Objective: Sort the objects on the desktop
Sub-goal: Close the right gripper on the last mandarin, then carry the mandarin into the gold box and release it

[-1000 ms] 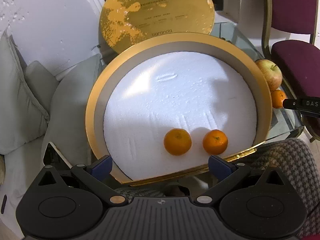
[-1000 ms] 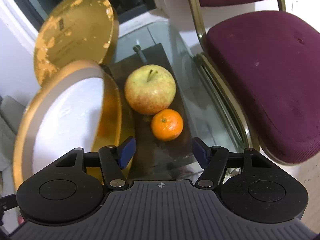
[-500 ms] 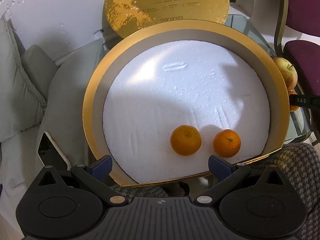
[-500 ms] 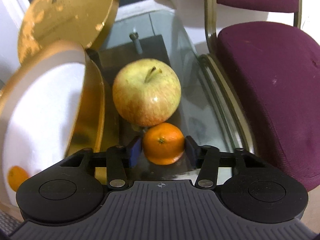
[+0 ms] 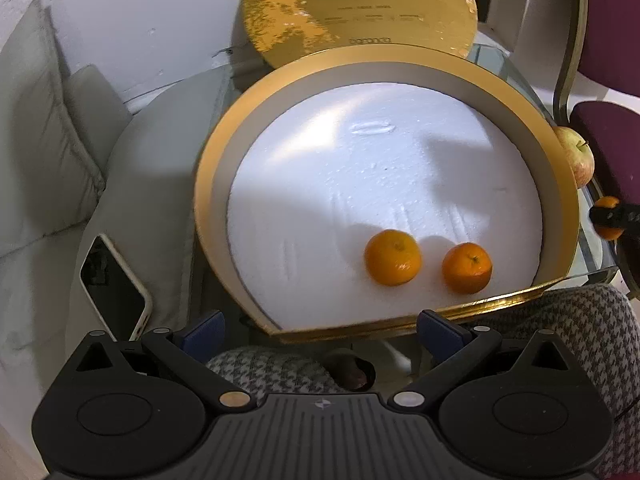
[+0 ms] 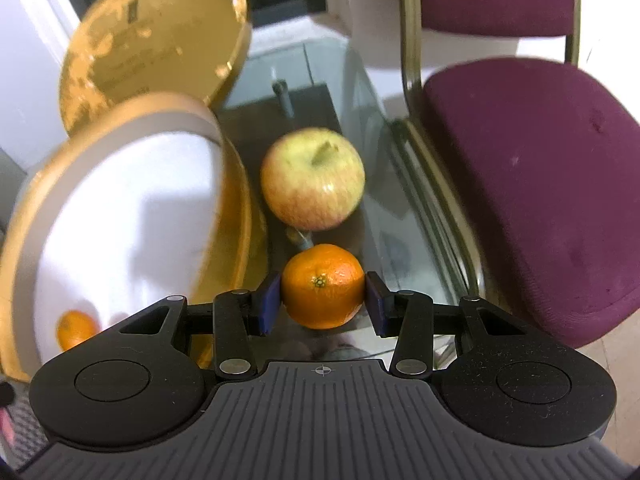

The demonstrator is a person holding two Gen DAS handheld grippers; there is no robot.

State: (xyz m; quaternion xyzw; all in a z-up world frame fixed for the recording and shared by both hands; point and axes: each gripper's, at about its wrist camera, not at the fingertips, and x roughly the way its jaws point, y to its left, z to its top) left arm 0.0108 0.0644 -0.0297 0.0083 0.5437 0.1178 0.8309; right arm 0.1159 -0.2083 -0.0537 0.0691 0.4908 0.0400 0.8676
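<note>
My right gripper is shut on a tangerine and holds it above the glass table, just in front of a yellow-red apple. That same tangerine shows at the right edge of the left wrist view, beside the apple. A round gold box with a white foam floor holds two tangerines, one left of the other. My left gripper is open and empty, hovering at the box's near rim.
The gold lid leans upright behind the box. A purple chair stands right of the table. A phone lies on grey cushions to the left. Houndstooth fabric is below the box's near edge.
My right gripper moved in on the loose tangerine, closed on it and lifted it off the glass. The left gripper drew back a little and stayed open.
</note>
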